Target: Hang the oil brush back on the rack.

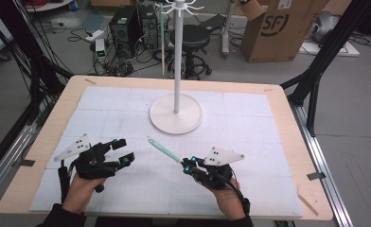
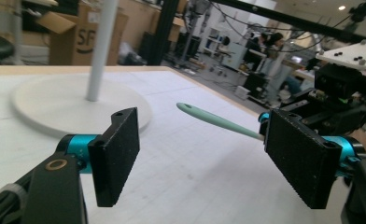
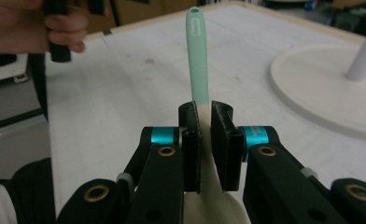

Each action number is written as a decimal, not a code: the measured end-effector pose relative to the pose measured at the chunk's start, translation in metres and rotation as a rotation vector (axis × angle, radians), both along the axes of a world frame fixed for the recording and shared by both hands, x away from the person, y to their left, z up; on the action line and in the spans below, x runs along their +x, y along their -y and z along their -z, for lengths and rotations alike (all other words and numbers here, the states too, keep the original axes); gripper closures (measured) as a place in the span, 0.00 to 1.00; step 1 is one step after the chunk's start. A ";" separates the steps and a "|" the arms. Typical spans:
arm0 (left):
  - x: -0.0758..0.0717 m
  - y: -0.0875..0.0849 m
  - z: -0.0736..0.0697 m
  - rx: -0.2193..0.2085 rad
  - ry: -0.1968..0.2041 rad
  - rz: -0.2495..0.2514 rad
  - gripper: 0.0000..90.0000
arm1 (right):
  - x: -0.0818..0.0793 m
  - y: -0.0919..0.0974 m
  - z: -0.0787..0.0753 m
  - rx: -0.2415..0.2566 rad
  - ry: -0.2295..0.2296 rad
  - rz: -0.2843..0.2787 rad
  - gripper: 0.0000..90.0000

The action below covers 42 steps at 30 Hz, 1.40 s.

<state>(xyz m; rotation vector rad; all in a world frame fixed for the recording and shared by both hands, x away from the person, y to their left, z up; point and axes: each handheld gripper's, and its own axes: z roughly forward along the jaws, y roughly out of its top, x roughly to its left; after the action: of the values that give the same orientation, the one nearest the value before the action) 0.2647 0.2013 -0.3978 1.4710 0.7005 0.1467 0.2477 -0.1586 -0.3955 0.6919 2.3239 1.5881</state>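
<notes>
A utensil (image 1: 163, 150) with a mint-green handle and a cream head lies slanted just above the white mat, its handle tip pointing up-left. My right gripper (image 1: 188, 165) is shut on it where handle meets head; in the right gripper view the jaws (image 3: 204, 128) pinch the utensil (image 3: 197, 56) and the cream head hangs below them. My left gripper (image 1: 125, 151) is open at the left, with nothing between its pads (image 2: 204, 158); the utensil's handle (image 2: 214, 120) lies beyond them. A white hook stand (image 1: 176, 114) rises from a round base at mid-table.
The white mat covers a wooden table (image 1: 287, 142). The stand's base (image 2: 41, 102) (image 3: 321, 88) lies beyond both grippers. Behind the table are a cardboard box (image 1: 280, 28), a black stool (image 1: 189, 38), computer towers (image 1: 127, 28) and cables. Black frame legs flank the table.
</notes>
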 end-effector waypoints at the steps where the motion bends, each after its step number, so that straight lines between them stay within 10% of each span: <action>1: 0.001 0.005 -0.001 -0.006 -0.008 0.014 0.31 | -0.002 -0.001 -0.001 0.015 0.014 -0.008 0.92; 12: 0.009 0.045 -0.005 -0.075 -0.086 0.114 0.40 | -0.012 -0.007 -0.008 0.097 0.079 -0.052 0.92; 27: 0.010 0.053 -0.011 -0.150 -0.140 0.134 0.79 | -0.018 -0.011 -0.008 0.117 0.116 -0.023 0.92; 34: 0.007 0.056 -0.020 -0.159 -0.117 0.181 0.87 | -0.020 -0.014 -0.008 0.101 0.123 -0.031 0.92; 42: -0.003 0.063 -0.044 -0.088 0.003 0.222 0.91 | -0.024 -0.015 -0.015 0.108 0.128 -0.055 0.92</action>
<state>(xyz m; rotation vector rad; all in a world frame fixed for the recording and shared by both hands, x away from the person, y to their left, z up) 0.2618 0.1383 -0.3534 1.4525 0.5304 -0.0518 0.2240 -0.1433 -0.3809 0.5353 2.1973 1.7384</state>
